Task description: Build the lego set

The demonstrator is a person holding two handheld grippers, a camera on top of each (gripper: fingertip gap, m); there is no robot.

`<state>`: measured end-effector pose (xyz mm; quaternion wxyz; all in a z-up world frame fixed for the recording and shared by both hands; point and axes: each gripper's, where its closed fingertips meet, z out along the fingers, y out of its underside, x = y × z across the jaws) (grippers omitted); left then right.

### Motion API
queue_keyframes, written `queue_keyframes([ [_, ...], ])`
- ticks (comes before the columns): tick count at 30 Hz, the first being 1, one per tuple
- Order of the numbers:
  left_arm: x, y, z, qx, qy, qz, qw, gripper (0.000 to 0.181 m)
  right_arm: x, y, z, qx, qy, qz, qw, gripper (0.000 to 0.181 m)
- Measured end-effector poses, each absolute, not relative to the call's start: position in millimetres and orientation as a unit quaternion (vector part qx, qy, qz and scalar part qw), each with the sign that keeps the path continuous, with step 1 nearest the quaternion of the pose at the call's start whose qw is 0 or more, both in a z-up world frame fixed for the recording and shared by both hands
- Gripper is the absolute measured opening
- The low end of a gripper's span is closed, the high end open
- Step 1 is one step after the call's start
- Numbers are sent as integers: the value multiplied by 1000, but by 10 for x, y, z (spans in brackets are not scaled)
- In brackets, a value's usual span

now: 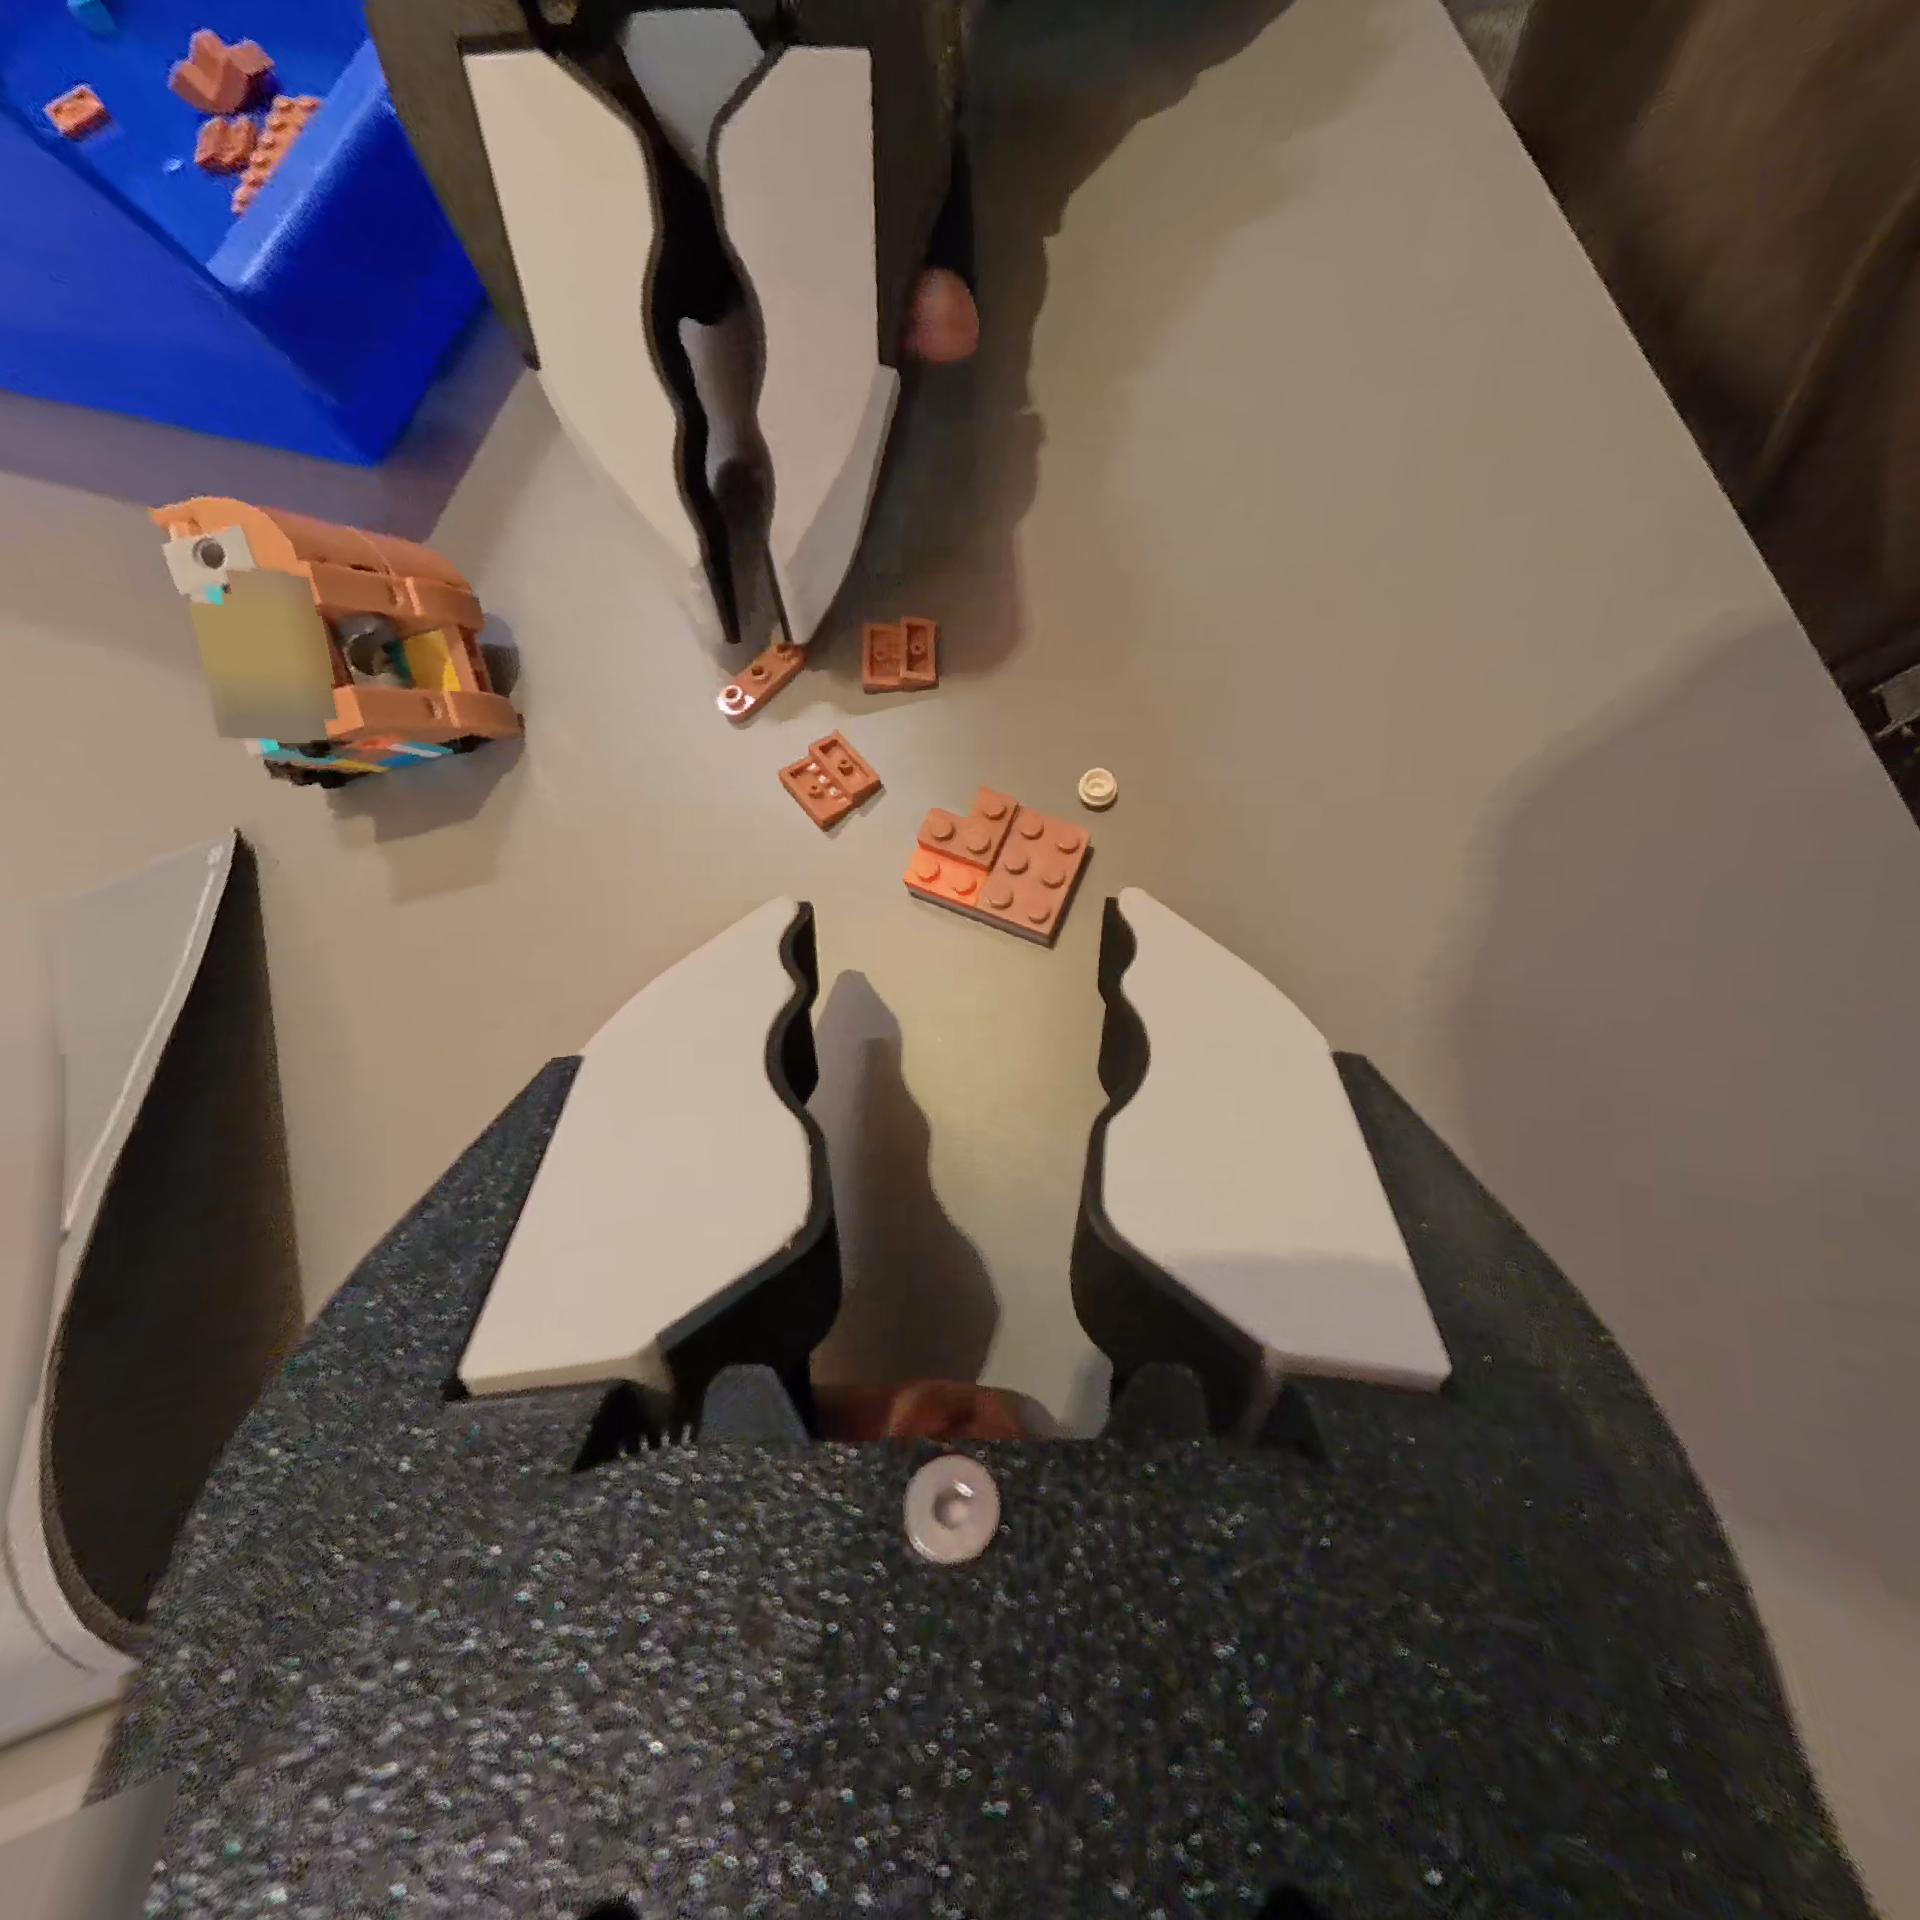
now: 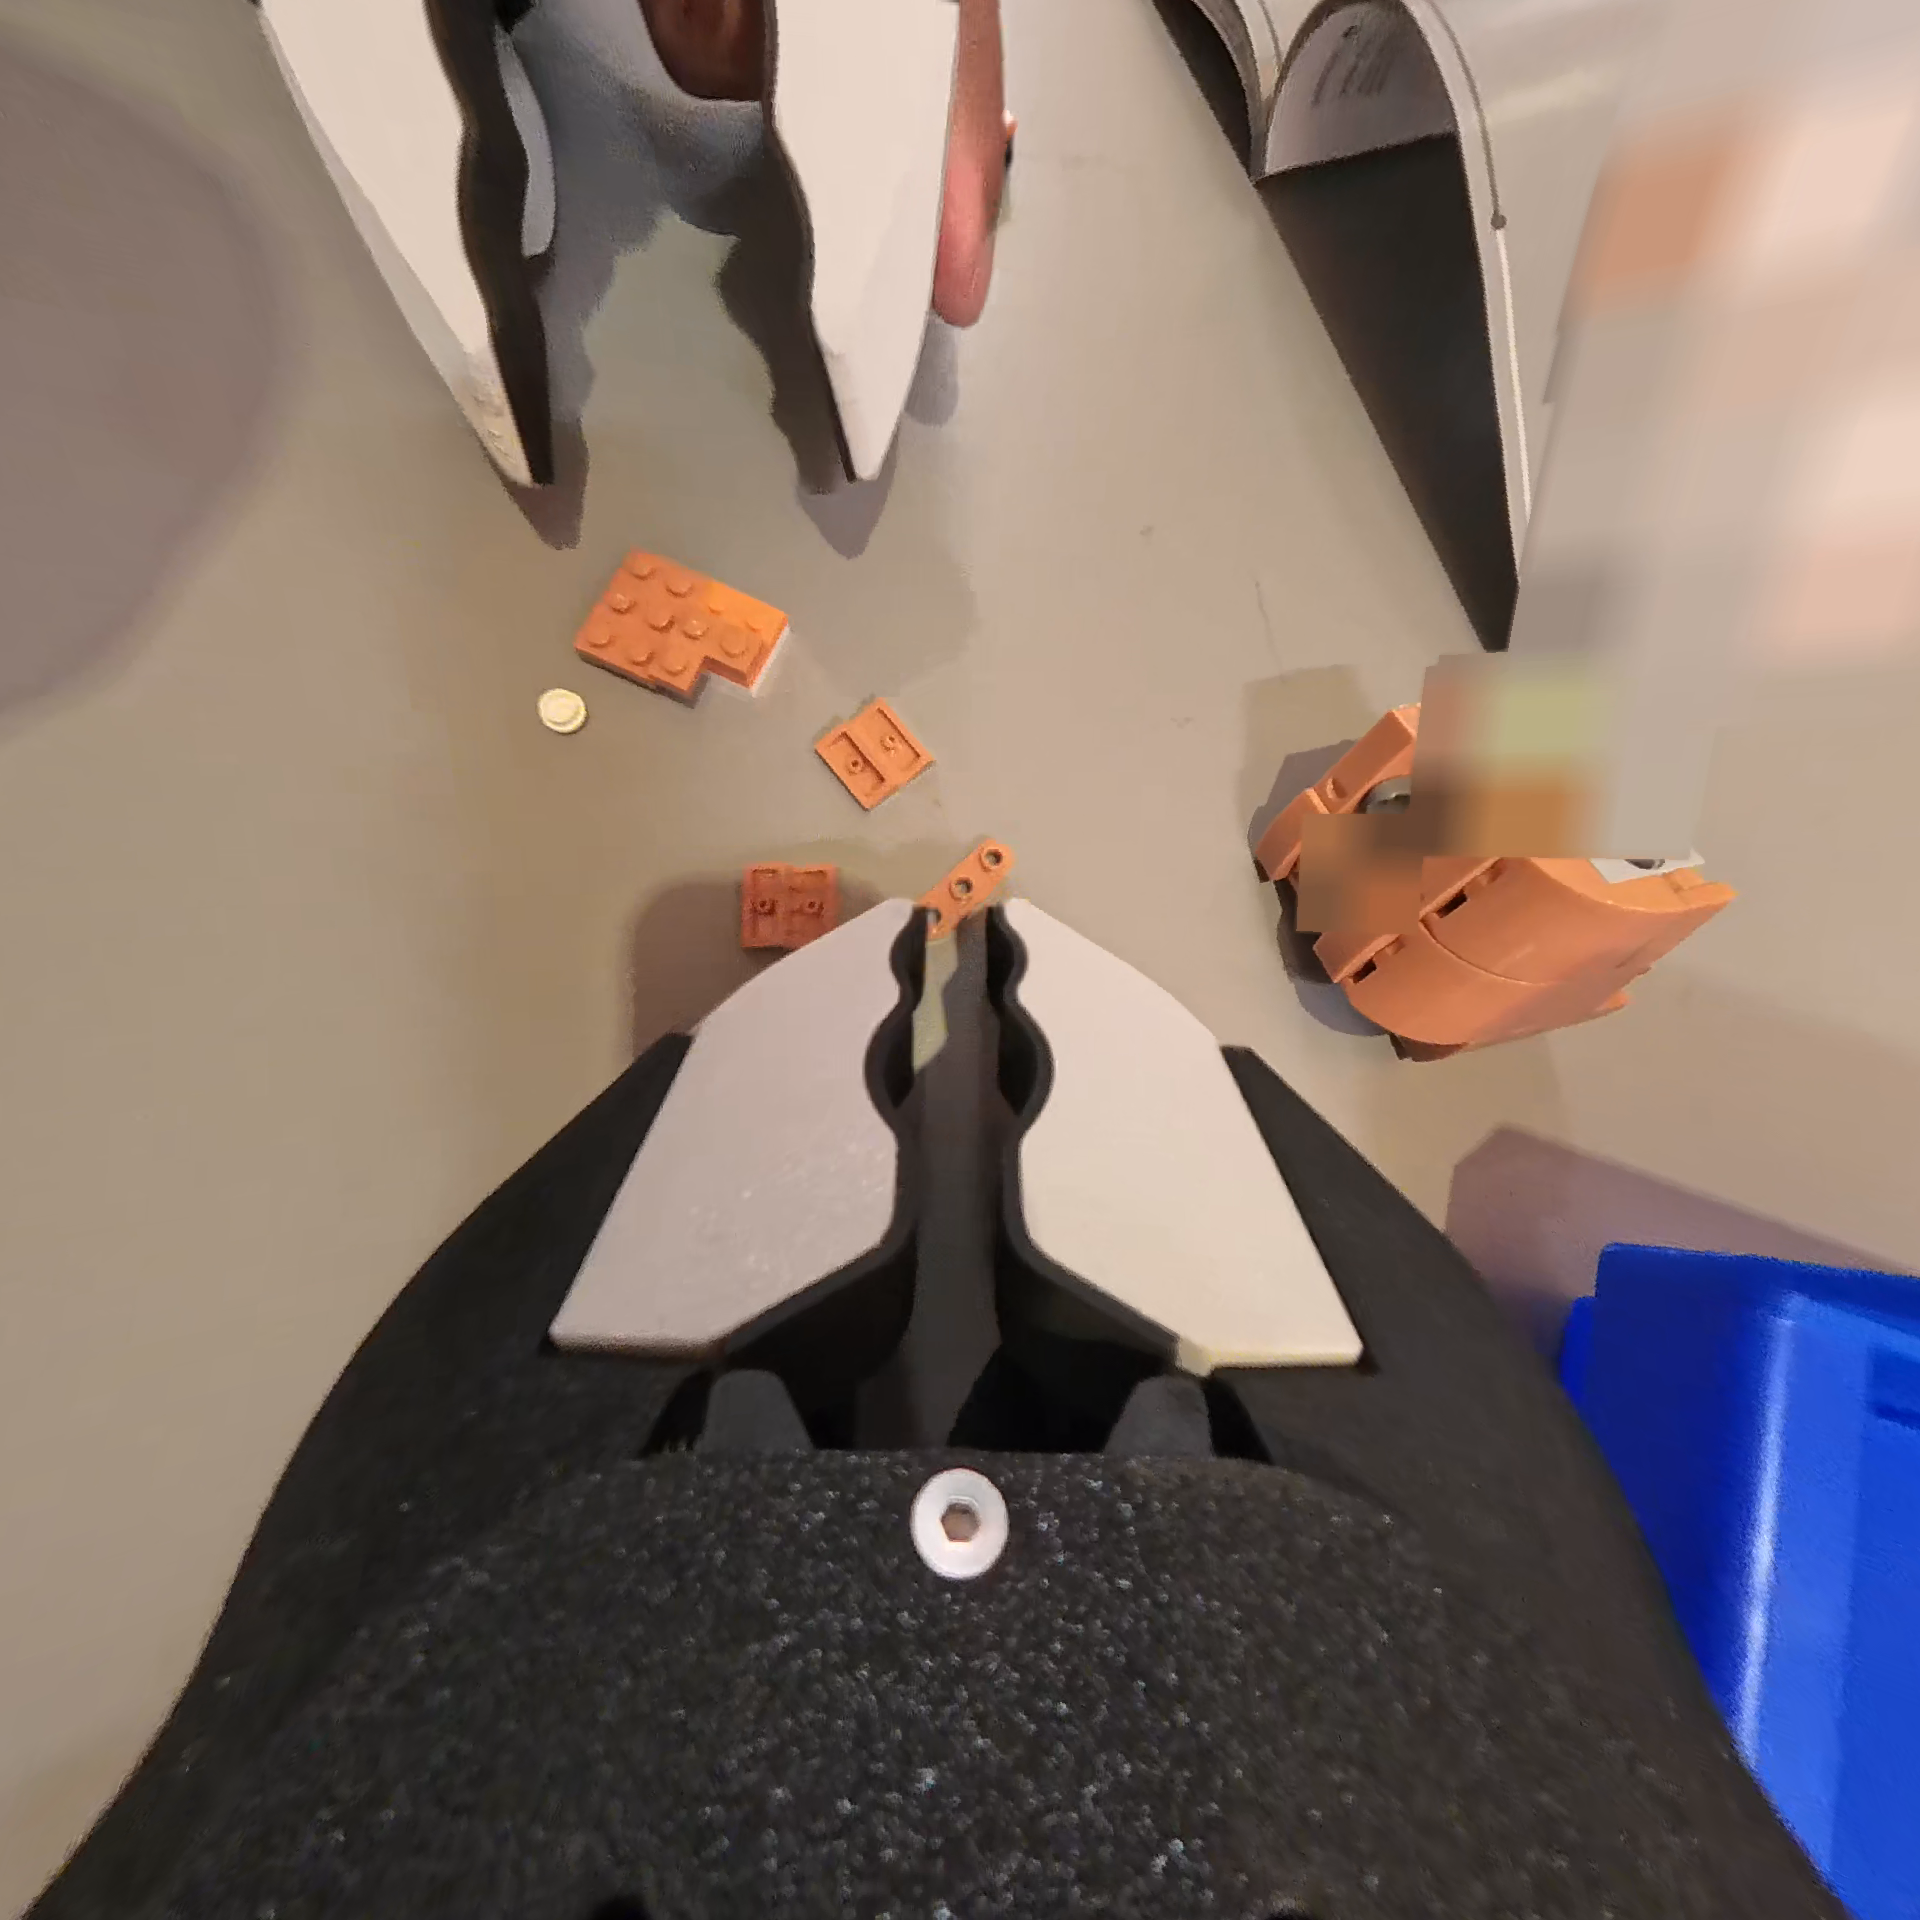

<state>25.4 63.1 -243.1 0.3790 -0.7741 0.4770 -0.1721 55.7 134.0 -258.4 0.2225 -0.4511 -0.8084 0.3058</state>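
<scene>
My right gripper (image 2: 958,906) is shut on the end of a narrow orange three-hole plate (image 2: 968,885) that lies low at the grey table; in the left wrist view the right gripper (image 1: 769,634) comes down from the top onto the narrow plate (image 1: 764,675). My left gripper (image 1: 956,909) is open and empty, just short of a stepped orange plate assembly (image 1: 997,862). In the right wrist view the left gripper (image 2: 696,476) hangs open beyond the stepped assembly (image 2: 681,629). Two small square orange plates (image 1: 831,779) (image 1: 899,655) lie upside down between the grippers.
A cream round stud (image 1: 1097,787) lies beside the stepped assembly. A partly built brown vehicle (image 1: 353,634) stands to the left, a blue bin (image 1: 208,208) with loose brown bricks behind it. An open booklet (image 1: 135,1143) lies at the left. The table edge (image 1: 1621,436) runs along the right. Some 9 cm of space lies between my two pairs of fingers. It is some 4 cm from my left tips to the cream round stud (image 1: 1097,787). Look for it in the right wrist view (image 2: 559,707) too.
</scene>
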Motion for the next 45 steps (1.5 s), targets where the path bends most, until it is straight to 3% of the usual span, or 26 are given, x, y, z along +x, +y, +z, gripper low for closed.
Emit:
queue_keyframes([
  [13,294,651,-2518,-770,508,-153,355,51,534,1308,-2607,-501,-788,295,204,20],
  [30,377,680,-2638,-741,590,-179,267,60,564,1303,-2629,-470,-813,280,202,9],
  [35,429,661,-2639,-735,591,-194,270,56,584,1300,-2623,-461,-816,287,196,8],
  [41,459,606,-2638,-734,595,-198,261,34,588,1318,-2627,-458,-819,282,200,8],
  [45,454,617,-2635,-741,589,-185,264,34,586,1321,-2611,-456,-818,284,204,8],
])
